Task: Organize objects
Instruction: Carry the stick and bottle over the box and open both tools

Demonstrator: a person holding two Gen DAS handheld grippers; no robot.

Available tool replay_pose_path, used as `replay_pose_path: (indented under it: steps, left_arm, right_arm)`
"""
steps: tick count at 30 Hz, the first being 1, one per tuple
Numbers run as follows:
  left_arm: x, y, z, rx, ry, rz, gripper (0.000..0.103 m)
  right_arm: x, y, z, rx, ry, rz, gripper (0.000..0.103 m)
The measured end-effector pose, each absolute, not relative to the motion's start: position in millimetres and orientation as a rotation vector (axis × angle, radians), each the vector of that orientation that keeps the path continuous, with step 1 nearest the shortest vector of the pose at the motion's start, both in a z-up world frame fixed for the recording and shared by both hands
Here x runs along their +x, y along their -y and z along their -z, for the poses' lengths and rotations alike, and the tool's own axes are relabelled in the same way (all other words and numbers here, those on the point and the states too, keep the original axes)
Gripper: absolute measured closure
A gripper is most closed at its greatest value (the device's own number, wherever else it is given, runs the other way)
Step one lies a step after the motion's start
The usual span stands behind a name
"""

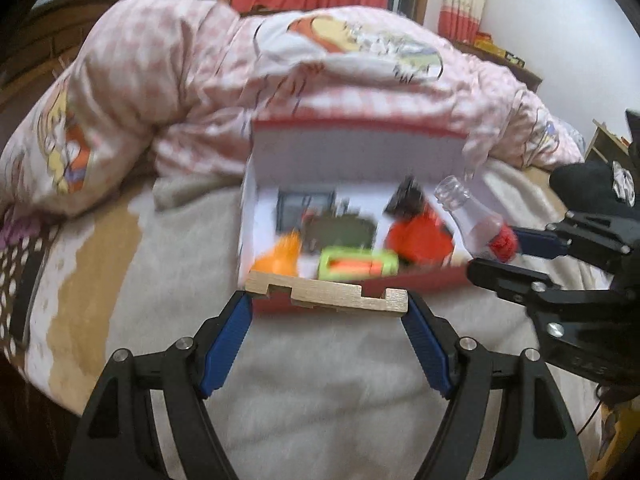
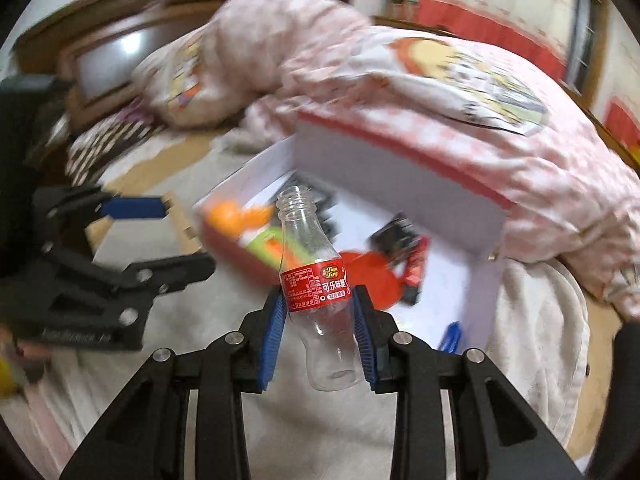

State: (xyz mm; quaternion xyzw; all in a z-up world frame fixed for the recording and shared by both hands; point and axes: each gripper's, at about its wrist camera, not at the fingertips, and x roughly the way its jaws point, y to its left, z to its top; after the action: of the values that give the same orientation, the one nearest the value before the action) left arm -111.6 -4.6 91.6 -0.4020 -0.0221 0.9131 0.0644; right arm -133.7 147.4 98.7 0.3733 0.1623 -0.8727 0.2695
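My left gripper (image 1: pixel 327 298) is shut on a notched wooden block (image 1: pixel 326 294), held crosswise just in front of the near wall of an open red-and-white box (image 1: pixel 360 148). My right gripper (image 2: pixel 317 294) is shut on a small clear bottle with a red label (image 2: pixel 314 280), neck pointing away, over the box's near edge. In the left wrist view the bottle (image 1: pixel 476 216) and right gripper (image 1: pixel 492 256) show at the box's right side. The left gripper (image 2: pixel 168 232) shows at the left in the right wrist view. Inside the box lie an orange toy (image 1: pixel 280 256), a green-and-orange item (image 1: pixel 356 264), a red item (image 1: pixel 420 236) and dark items.
The box (image 2: pixel 400 176) sits on a beige blanket (image 1: pixel 320 380) on a bed, with its lid standing open at the back. A pink checked quilt (image 1: pixel 180 80) is piled behind it. A wooden headboard (image 2: pixel 112 48) is at the far left. A blue item (image 2: pixel 450 338) lies by the box.
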Motion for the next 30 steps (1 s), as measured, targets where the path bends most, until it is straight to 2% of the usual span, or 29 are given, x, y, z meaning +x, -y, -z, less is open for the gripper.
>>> replay_pose_path:
  steps: [9,15,17,19,21,30]
  left_arm:
    - [-179.1,-15.0,-91.4,-1.2,0.087,-2.763,0.026]
    - [-200.3,-23.0,-79.6,-1.241,0.079,-2.744,0.026]
    - [-204.8,-22.9,-74.8,-1.271,0.082,-2.747,0.026]
    - [-208.9,-21.3,-70.3,-1.308,0.099,-2.739,0.025]
    - [-211.1,-20.9,-66.5,-1.324,0.109,-2.738,0.024]
    - [-212.6,-29.1,-61.3,-1.314,0.056,-2.769,0.021]
  right_arm:
    - [-188.9,-164.7,-89.3,1.073,-0.257,2.575,0.069]
    - [-202.0,-167.5,-76.2,1.115,-0.242,2.596,0.068]
    - [-202.6,-165.9,-72.9,1.127,-0.282,2.613,0.065]
    - [-203.0,-165.8,-69.5,1.13,-0.313,2.623,0.051]
    - [-202.7,-167.0,-66.9,1.137,-0.294,2.606,0.043]
    - [-199.9,-164.3,-63.7,1.143,-0.304,2.619,0.043]
